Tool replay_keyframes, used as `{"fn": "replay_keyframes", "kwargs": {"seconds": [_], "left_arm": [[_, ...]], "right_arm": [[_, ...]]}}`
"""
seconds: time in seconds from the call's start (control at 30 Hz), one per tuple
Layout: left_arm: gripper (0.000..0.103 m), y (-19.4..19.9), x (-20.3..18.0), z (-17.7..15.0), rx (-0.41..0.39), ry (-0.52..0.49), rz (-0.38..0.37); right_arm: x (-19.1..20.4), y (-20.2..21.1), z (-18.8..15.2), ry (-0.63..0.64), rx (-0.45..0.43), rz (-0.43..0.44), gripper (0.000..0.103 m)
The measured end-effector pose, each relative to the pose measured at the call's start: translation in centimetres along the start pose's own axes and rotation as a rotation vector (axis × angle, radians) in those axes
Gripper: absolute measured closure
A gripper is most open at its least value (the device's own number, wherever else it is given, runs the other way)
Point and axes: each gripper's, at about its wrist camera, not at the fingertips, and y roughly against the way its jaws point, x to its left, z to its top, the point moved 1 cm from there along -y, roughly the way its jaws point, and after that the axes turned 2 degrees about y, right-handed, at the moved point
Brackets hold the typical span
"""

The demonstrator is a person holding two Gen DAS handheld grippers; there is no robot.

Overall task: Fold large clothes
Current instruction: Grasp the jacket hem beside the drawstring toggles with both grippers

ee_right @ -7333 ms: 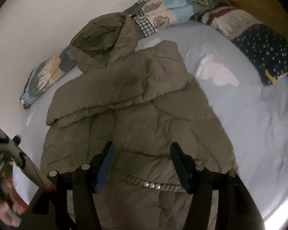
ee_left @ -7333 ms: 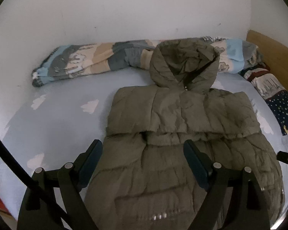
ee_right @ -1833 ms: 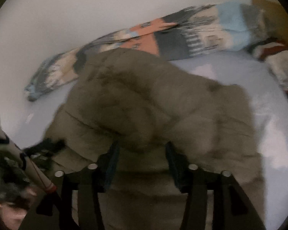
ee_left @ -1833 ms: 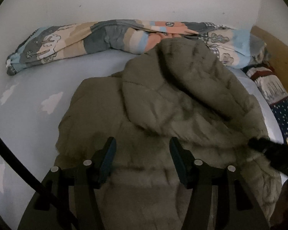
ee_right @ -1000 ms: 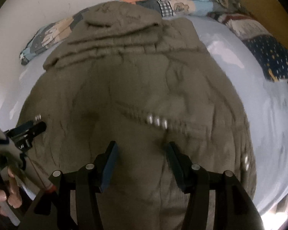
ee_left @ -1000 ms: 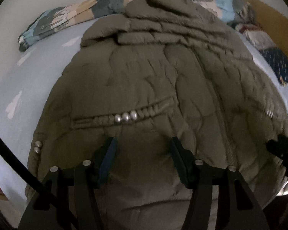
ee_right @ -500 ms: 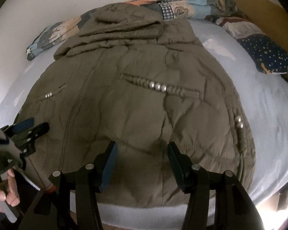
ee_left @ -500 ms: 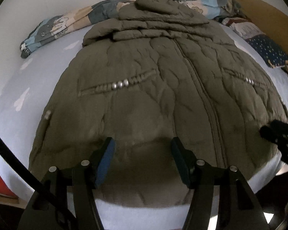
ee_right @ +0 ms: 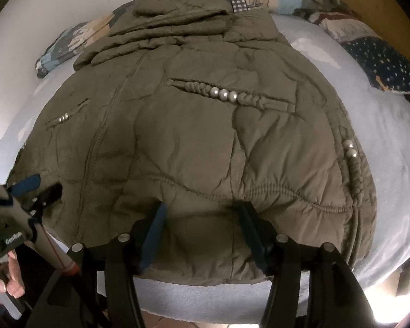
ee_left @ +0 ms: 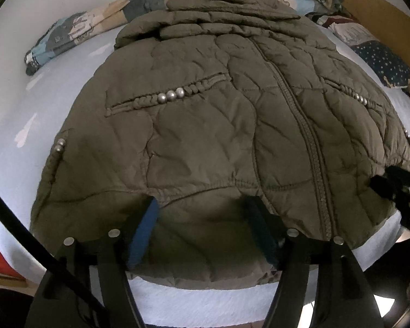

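An olive quilted hooded jacket [ee_left: 205, 125] lies front up across the pale blue bed, hood folded at the far end; it also shows in the right wrist view [ee_right: 194, 136]. My left gripper [ee_left: 202, 205] is open at the jacket's near hem, left of the zipper, with the hem bulging between its fingers. My right gripper [ee_right: 202, 210] is open at the hem on the right half, below the pocket with silver studs. Each gripper shows in the other's view: the right one [ee_left: 391, 188] at the hem's right end, the left one [ee_right: 38, 188] at its left end.
A rolled patterned quilt [ee_left: 76, 35] lies along the white wall behind the hood. A star-print pillow [ee_right: 380, 60] and a striped one sit at the right by the wooden headboard [ee_left: 374, 11]. The bed's front edge [ee_left: 205, 303] is just below the hem.
Earlier the jacket lay with its lower part folded up. It was pulled toward the front edge and now lies full length. Both grippers have drawn back to the hem over the last second.
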Motion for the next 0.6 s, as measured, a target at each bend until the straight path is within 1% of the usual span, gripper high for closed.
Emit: {"fn": "replay_keyframes", "kwargs": {"seconds": [0.07,0.2,0.27,0.3,0.37,0.43,0.53,0.6], "left_arm": [[0.034,-0.2,0.3,0.1,0.011,0.012,-0.017],[0.032,-0.5,0.1,0.2,0.021,0.000,-0.018],[0.031,-0.5,0.2,0.1,0.017,-0.002,-0.026],[0.031,-0.5,0.2,0.0,0.012,-0.002,-0.028],[0.029,-0.4,0.1,-0.3,-0.005,-0.011,-0.026],[0.028,-0.4,-0.1,-0.5,-0.019,-0.020,-0.021],[0.027,-0.4,0.1,-0.8,-0.043,-0.016,-0.032],[0.027,-0.3,0.0,-1.0,-0.064,-0.018,-0.031]], "right_arm": [[0.1,-0.1,-0.1,0.014,-0.003,-0.005,0.040],[0.0,-0.3,0.0,0.008,0.006,0.000,0.039],[0.0,-0.4,0.1,0.009,0.015,0.001,0.036],[0.0,-0.5,0.2,0.010,0.017,0.002,0.035],[0.2,-0.6,0.2,0.001,0.015,0.006,0.028],[0.4,-0.8,0.1,0.003,0.002,0.008,0.025],[0.8,-0.8,-0.1,0.026,-0.019,-0.004,0.023],[0.6,-0.6,-0.4,0.024,-0.035,0.011,0.023]]}}
